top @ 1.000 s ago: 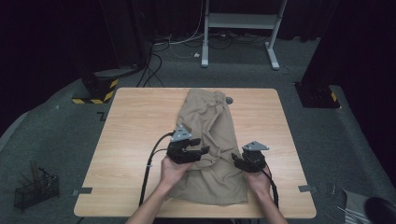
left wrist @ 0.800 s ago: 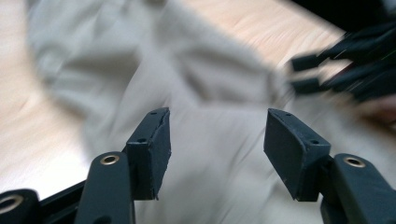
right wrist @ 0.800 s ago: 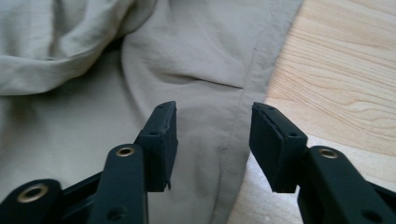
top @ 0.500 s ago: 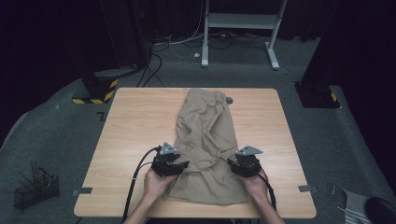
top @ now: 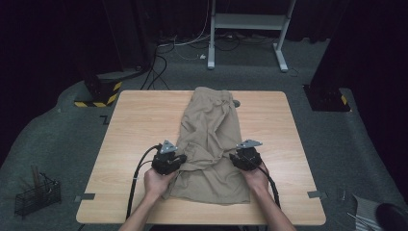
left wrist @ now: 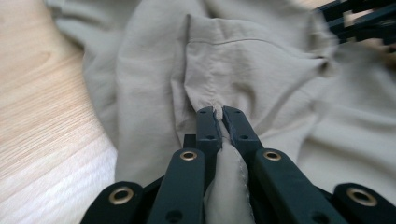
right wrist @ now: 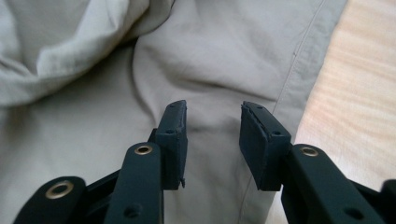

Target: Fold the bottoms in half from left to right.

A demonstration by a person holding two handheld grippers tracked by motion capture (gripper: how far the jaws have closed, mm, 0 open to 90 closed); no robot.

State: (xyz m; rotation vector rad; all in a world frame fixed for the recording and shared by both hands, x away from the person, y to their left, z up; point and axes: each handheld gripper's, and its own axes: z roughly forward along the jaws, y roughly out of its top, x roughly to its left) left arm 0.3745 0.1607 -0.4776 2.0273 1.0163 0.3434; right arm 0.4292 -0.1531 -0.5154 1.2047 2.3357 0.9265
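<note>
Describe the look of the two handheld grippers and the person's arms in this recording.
Both the left gripper and the right gripper are black, each topped by a grey three-cornered plate. Their jaws are flat black bars with brass-coloured rivets at the joints and blocky black pads. A black cable loops back from the left one; another trails from the right. The forearms are bare, with no sleeves in the frame.

Khaki garment: near hem lies betw. the forearms; the fabric's underside and the table beneath are hidden. Left gripper: a pinched fold covers the pad faces; the body is cut off by the bottom edge. Right gripper: rear cut off likewise; in the high view its jaws are too small to read. Floor basket: contents too small and dark to identify.
</note>
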